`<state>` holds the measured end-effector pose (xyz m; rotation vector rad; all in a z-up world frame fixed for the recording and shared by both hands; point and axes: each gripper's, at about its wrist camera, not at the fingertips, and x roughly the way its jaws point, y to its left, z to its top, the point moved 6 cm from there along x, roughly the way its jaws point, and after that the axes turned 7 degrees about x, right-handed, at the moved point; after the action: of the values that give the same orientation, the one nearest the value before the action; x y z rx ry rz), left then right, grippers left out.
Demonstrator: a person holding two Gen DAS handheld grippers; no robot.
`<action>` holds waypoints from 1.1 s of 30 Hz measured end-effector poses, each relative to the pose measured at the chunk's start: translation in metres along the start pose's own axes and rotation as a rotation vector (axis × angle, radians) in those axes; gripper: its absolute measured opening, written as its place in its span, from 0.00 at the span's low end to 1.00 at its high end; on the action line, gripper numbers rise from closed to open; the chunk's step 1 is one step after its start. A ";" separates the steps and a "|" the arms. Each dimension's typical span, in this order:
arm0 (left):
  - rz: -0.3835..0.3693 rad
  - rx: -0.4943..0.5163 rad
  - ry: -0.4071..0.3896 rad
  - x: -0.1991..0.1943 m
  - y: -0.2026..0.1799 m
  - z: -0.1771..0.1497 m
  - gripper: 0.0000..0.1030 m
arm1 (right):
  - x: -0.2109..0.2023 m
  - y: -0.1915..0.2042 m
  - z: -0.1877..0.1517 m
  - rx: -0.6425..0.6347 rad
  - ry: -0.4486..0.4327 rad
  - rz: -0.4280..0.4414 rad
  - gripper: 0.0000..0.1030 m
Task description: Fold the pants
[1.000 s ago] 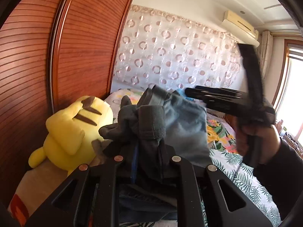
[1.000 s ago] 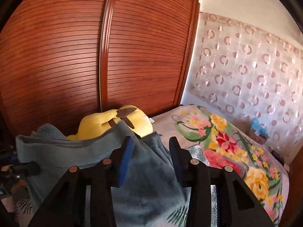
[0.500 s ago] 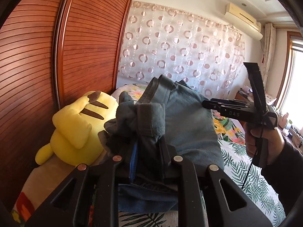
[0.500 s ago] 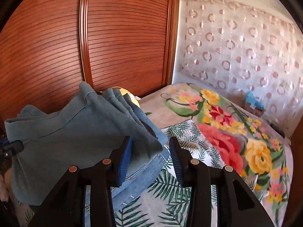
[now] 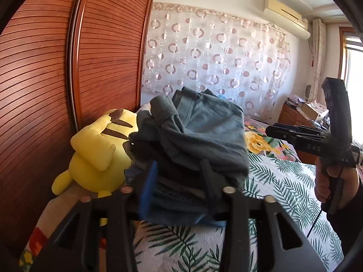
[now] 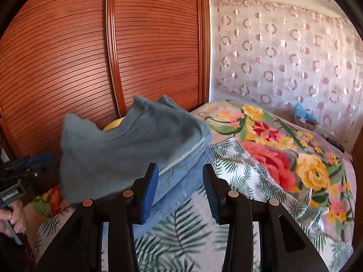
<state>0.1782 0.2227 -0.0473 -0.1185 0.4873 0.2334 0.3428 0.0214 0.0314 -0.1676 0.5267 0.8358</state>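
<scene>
The grey-blue pants [image 5: 199, 133] are a folded bundle lying on a pile of folded blue denim [image 5: 179, 213] on the bed. My left gripper [image 5: 179, 181] stands open with the bundle's near edge between its fingers. In the right wrist view the pants [image 6: 127, 149] drape over the denim [image 6: 179, 188], and my right gripper [image 6: 180, 188] is open and empty just in front of them. The right gripper also shows in the left wrist view [image 5: 272, 129], held off to the right of the pants.
A yellow plush toy [image 5: 97, 156] lies left of the pile against the slatted wooden wardrobe doors [image 6: 90, 56]. The bed carries a leaf-print sheet [image 6: 177, 233] and a floral blanket [image 6: 283, 149]. A circle-pattern curtain [image 5: 215, 63] hangs at the back.
My right gripper let go of the pants and drew back to the right. My left gripper opened its jaws, and the bundle sank onto the denim pile.
</scene>
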 end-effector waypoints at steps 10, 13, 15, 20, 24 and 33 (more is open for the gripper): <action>-0.042 0.063 0.002 -0.015 -0.020 -0.003 0.84 | -0.046 0.011 -0.030 0.040 -0.018 -0.033 0.41; -0.044 0.090 0.007 -0.017 -0.027 -0.005 0.84 | -0.057 0.014 -0.036 0.052 -0.025 -0.040 0.41; -0.040 0.102 0.005 -0.020 -0.032 -0.006 0.84 | -0.064 0.016 -0.040 0.056 -0.031 -0.041 0.41; -0.073 0.124 0.008 -0.024 -0.045 -0.008 0.84 | -0.080 0.021 -0.048 0.067 -0.046 -0.051 0.41; -0.119 0.140 0.017 -0.027 -0.060 -0.009 0.84 | -0.095 0.024 -0.055 0.072 -0.057 -0.064 0.41; -0.191 0.184 0.036 -0.034 -0.102 -0.019 0.84 | -0.137 0.028 -0.083 0.116 -0.074 -0.145 0.41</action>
<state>0.1656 0.1139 -0.0418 0.0106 0.5277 -0.0007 0.2150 -0.0790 0.0307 -0.0667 0.4859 0.6658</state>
